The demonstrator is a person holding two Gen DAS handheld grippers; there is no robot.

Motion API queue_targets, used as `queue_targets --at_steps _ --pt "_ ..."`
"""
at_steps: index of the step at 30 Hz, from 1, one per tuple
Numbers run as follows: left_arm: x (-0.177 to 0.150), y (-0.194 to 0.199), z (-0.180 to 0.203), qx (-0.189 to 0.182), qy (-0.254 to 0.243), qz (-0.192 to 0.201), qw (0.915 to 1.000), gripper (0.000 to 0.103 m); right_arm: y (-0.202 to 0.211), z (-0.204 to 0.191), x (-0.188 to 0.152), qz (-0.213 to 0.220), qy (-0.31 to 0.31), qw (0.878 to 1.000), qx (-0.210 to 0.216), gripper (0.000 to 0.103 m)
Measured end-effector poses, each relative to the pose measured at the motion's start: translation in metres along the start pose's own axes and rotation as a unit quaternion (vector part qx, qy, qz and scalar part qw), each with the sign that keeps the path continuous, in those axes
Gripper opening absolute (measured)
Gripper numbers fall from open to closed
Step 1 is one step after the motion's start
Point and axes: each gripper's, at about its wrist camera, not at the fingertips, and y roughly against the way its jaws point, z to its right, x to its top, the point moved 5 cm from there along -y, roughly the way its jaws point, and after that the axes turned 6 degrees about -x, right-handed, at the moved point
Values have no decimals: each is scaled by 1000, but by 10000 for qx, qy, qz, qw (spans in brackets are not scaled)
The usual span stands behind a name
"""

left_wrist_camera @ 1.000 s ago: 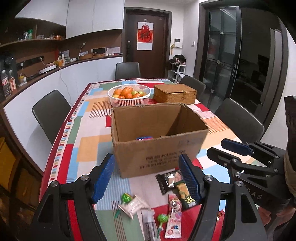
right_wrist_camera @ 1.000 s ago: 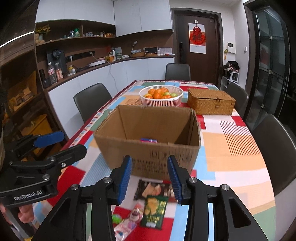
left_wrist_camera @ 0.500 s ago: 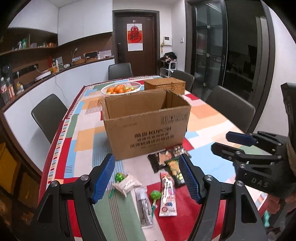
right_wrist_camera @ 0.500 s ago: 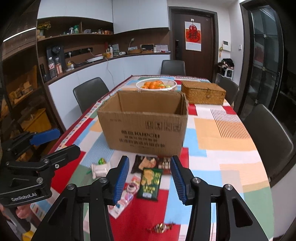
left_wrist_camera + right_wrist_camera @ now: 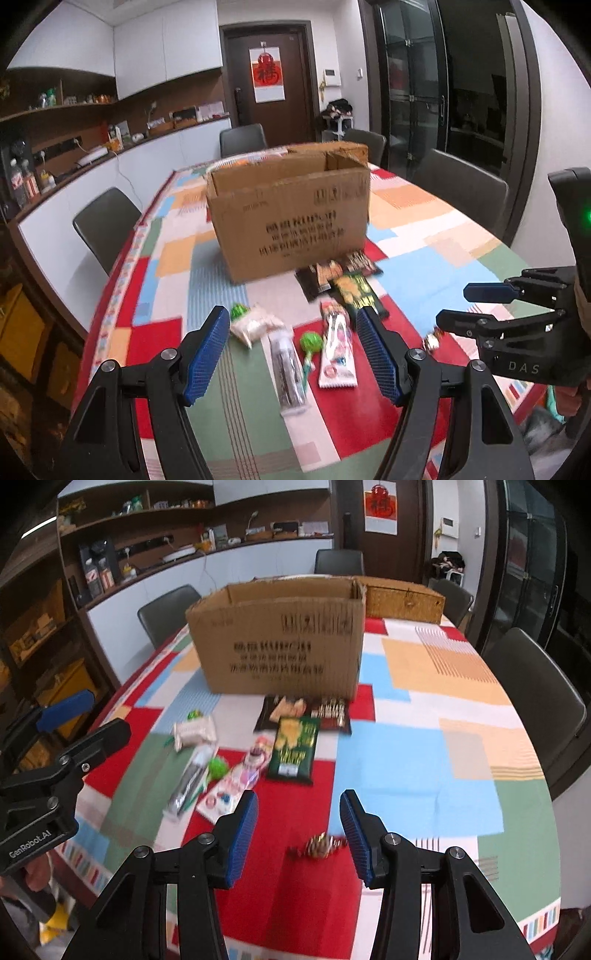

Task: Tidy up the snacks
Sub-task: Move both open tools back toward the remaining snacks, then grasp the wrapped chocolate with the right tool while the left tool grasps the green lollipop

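An open cardboard box point(image 5: 291, 218) point(image 5: 280, 638) stands mid-table; its inside is hidden. Loose snacks lie in front of it: a green chip bag point(image 5: 294, 749), a dark packet point(image 5: 284, 709), a white pack point(image 5: 256, 323), a long dark stick packet point(image 5: 288, 369), a green lollipop point(image 5: 310, 341) and a pink-white packet point(image 5: 336, 347). My left gripper point(image 5: 291, 317) hangs open above these, holding nothing. My right gripper point(image 5: 299, 801) is open and empty above a gold-wrapped candy point(image 5: 319, 845) on the red patch near the front edge.
A wicker box point(image 5: 402, 598) sits behind the cardboard box at the right. Dark chairs point(image 5: 535, 686) point(image 5: 107, 225) line both sides of the patchwork tablecloth point(image 5: 406, 738). Each gripper shows at the edge of the other's view.
Both grippers drew back from the box and sank toward the snacks at the near end. The box's inside dropped out of sight. The right jaws widened a little.
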Motion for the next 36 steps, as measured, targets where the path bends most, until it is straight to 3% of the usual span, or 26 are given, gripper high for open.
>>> queue_targets --at_steps 12,18,23,31,36 --pt "-39 -21 13 29 -303 -327 9990 69 -26 2 -39 -669 -239 9974 111 47" --pt "-43 -38 10 -25 -260 -454 9986 64 -41 10 -42 -785 -461 9958 84 47" --pt "-46 -57 6 -156 -195 -643 9976 54 -53 9 -45 -943 -492 9943 115 47" --pt "-48 -84 2 -283 -172 -808 9962 47 -70 10 -47 -1115 -499 9925 67 37" --pt "-47 -100 -2 -374 -102 -910 9951 41 -75 8 -43 -1062 -411 9935 -36 36"
